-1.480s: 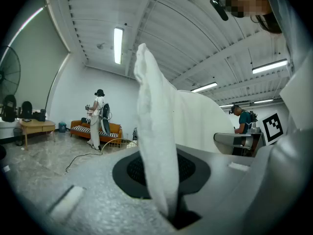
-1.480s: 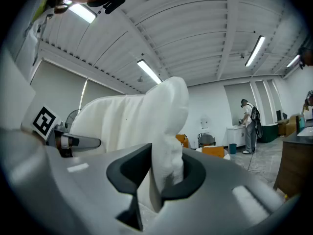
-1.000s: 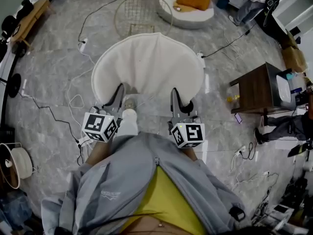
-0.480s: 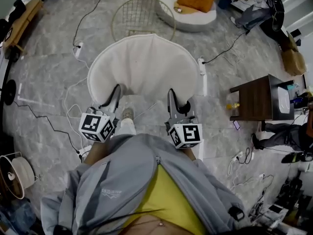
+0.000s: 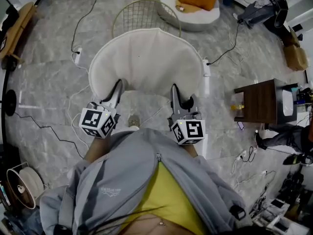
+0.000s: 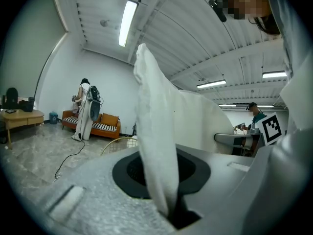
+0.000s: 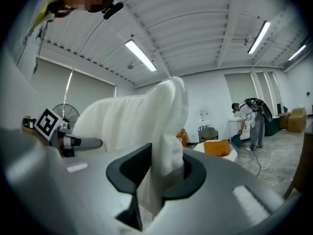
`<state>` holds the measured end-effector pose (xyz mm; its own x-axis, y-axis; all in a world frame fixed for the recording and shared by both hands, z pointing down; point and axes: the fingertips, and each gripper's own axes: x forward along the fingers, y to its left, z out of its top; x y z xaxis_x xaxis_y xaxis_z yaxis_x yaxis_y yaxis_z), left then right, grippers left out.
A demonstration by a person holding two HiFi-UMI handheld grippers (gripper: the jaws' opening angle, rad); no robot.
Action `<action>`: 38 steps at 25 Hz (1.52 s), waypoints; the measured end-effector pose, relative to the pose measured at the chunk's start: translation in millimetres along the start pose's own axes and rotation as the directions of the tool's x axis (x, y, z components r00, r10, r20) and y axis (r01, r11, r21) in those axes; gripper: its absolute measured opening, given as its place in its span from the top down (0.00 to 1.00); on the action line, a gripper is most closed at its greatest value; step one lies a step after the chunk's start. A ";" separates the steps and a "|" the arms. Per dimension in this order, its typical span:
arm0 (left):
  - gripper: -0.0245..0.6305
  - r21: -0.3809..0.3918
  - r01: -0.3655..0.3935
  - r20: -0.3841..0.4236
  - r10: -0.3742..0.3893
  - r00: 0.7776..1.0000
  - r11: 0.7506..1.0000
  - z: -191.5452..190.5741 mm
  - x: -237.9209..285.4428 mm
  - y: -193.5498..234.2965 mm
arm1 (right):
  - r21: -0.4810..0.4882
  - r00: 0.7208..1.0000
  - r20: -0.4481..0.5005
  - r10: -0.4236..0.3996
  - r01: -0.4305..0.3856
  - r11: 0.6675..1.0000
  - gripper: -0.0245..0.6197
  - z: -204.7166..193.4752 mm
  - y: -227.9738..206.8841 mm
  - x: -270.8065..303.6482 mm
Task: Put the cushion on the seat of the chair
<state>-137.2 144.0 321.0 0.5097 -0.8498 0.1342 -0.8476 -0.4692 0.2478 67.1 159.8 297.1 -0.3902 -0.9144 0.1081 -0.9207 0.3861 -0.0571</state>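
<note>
Cushion [image 5: 146, 58] is clamped at its near edge by left tool [image 5: 117, 86] and right tool [image 5: 174, 90], not yet on the wire chair [image 5: 142, 14] beyond them.

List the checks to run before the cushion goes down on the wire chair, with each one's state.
1. Left gripper shut on the cushion: ok.
2. Right gripper shut on the same near edge: ok.
3. Cushion over the wire chair seat: not ok, only its far edge overlaps the frame.
4. Seat bare: cannot tell, the cushion hides most of it.
5. Floor ahead free of trip hazards: not ok, a power strip lies beside the path.
</note>
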 end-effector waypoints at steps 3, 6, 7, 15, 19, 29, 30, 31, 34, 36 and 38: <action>0.86 -0.012 0.003 -0.011 -0.003 1.000 1.000 -0.9 11.4 16.1 | 0.000 1.000 -0.013 -0.005 0.005 1.000 0.85 -1.1 1.5 18.7; 0.86 -0.027 0.007 -0.012 -0.007 1.000 1.000 0.9 20.2 27.8 | -0.006 1.000 -0.024 -0.006 0.006 1.000 0.85 0.0 0.7 33.3; 0.86 -0.031 0.009 -0.011 -0.009 1.000 0.999 1.9 23.5 30.7 | -0.009 1.000 -0.027 -0.007 0.007 1.000 0.85 0.8 -0.2 37.5; 0.86 -0.037 0.019 -0.010 -0.019 1.000 0.999 7.6 56.9 49.6 | -0.005 1.000 -0.020 -0.013 0.013 1.000 0.85 2.6 -15.7 72.1; 0.86 -0.034 0.011 -0.013 -0.011 1.000 0.999 10.7 89.4 63.0 | 0.002 1.000 -0.019 -0.009 0.009 1.000 0.85 0.6 -34.9 104.5; 0.86 -0.048 -0.041 -0.034 0.040 0.999 0.998 28.9 199.0 97.6 | 0.008 0.998 -0.050 0.049 -0.049 0.999 0.85 6.3 -109.3 212.6; 0.86 -0.053 -0.055 -0.044 0.053 0.998 0.997 27.9 208.6 99.9 | 0.015 0.996 -0.062 0.061 -0.060 0.998 0.85 4.1 -117.1 223.7; 0.86 -0.057 -0.069 -0.053 0.066 0.996 0.996 26.4 217.3 102.2 | 0.020 0.995 -0.073 0.074 -0.073 0.997 0.85 1.7 -124.3 234.1; 0.86 -0.063 -0.099 -0.068 0.094 0.993 0.993 23.5 244.7 111.6 | 0.027 0.990 -0.093 0.106 -0.104 0.994 0.85 -4.2 -144.3 263.5; 0.86 -0.067 -0.114 -0.073 0.110 0.991 0.991 23.8 265.2 120.9 | 0.027 0.987 -0.102 0.125 -0.122 0.992 0.85 -6.3 -156.0 284.8; 0.86 -0.074 -0.131 -0.082 0.125 0.989 0.989 24.0 282.8 129.2 | 0.030 0.984 -0.112 0.141 -0.139 0.990 0.85 -8.6 -165.5 303.7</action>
<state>-106.1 -162.6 368.0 0.4100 -0.8794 0.2421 -0.8940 -0.3347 0.2980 100.9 -180.7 347.9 -0.5152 -0.8311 0.2094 -0.8568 0.5055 -0.1016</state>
